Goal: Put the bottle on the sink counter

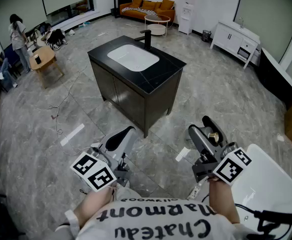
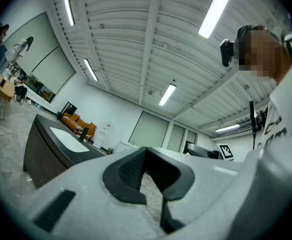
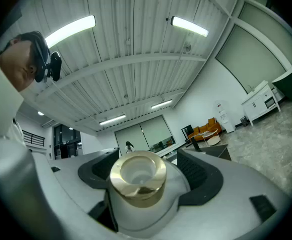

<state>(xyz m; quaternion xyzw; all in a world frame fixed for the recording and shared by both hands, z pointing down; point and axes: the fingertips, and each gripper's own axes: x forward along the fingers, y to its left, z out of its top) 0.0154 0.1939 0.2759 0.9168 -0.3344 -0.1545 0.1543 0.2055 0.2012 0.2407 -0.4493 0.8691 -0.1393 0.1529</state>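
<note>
Black desk (image 1: 158,81) stands mid-room on the grey marble floor (image 1: 221,104). It's got a white basin (image 1: 133,57) sunk in its top and a black faucet (image 1: 147,38) at the far edge. On the floor left of the desk: a loose cable (image 1: 55,115) and a white strip (image 1: 71,134), with a small wooden table (image 1: 44,59) further left. Behind the desk there's an orange sofa (image 1: 147,8), and off to its right a white cabinet (image 1: 234,38).
</note>
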